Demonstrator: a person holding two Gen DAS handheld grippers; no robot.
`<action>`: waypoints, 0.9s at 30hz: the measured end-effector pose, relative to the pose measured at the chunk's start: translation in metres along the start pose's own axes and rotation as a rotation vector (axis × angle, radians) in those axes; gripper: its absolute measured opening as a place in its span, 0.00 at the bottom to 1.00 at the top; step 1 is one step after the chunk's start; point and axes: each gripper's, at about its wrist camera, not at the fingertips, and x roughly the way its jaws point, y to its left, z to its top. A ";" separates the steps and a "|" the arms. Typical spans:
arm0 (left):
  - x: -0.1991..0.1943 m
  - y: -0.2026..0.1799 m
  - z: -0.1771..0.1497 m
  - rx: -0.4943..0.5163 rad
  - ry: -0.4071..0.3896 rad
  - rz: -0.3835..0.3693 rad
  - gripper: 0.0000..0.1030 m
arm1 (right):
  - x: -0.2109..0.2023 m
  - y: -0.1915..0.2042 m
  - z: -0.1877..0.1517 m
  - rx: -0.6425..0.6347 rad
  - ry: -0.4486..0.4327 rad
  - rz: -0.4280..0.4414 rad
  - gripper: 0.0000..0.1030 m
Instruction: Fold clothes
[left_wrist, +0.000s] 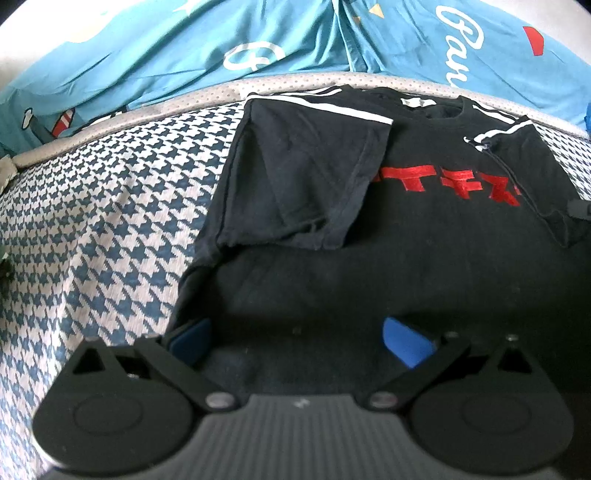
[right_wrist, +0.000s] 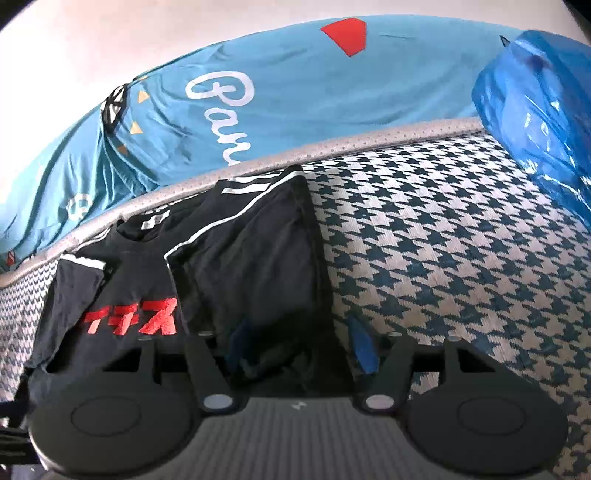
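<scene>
A black T-shirt (left_wrist: 424, 229) with red characters and white shoulder stripes lies flat on the houndstooth sheet (left_wrist: 103, 229). Its left sleeve (left_wrist: 306, 177) is folded inward over the chest. My left gripper (left_wrist: 297, 341) hovers over the shirt's lower left part, open, with only flat cloth beneath its blue pads (left_wrist: 406, 343). In the right wrist view the T-shirt (right_wrist: 140, 288) has its right side (right_wrist: 258, 266) folded inward too. My right gripper (right_wrist: 301, 347) stands open at that folded edge. A bunch of black cloth lies between its fingers (right_wrist: 364, 349), and the pads do not press on it.
A blue quilt (left_wrist: 295, 40) with white lettering is heaped beyond the grey piped mattress edge (left_wrist: 207, 90). A shiny blue plastic bag (right_wrist: 535, 110) sits on the sheet at the far right. Bare houndstooth sheet (right_wrist: 461, 240) stretches to the right of the shirt.
</scene>
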 end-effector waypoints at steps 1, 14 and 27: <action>0.000 0.000 0.000 0.004 -0.004 0.000 1.00 | -0.001 -0.002 0.001 0.011 0.002 0.005 0.58; -0.012 0.000 -0.009 -0.044 -0.010 -0.007 1.00 | -0.035 -0.013 -0.014 0.056 -0.002 -0.002 0.61; -0.045 -0.017 -0.044 -0.001 -0.065 0.008 1.00 | -0.074 -0.006 -0.061 0.109 0.006 0.003 0.64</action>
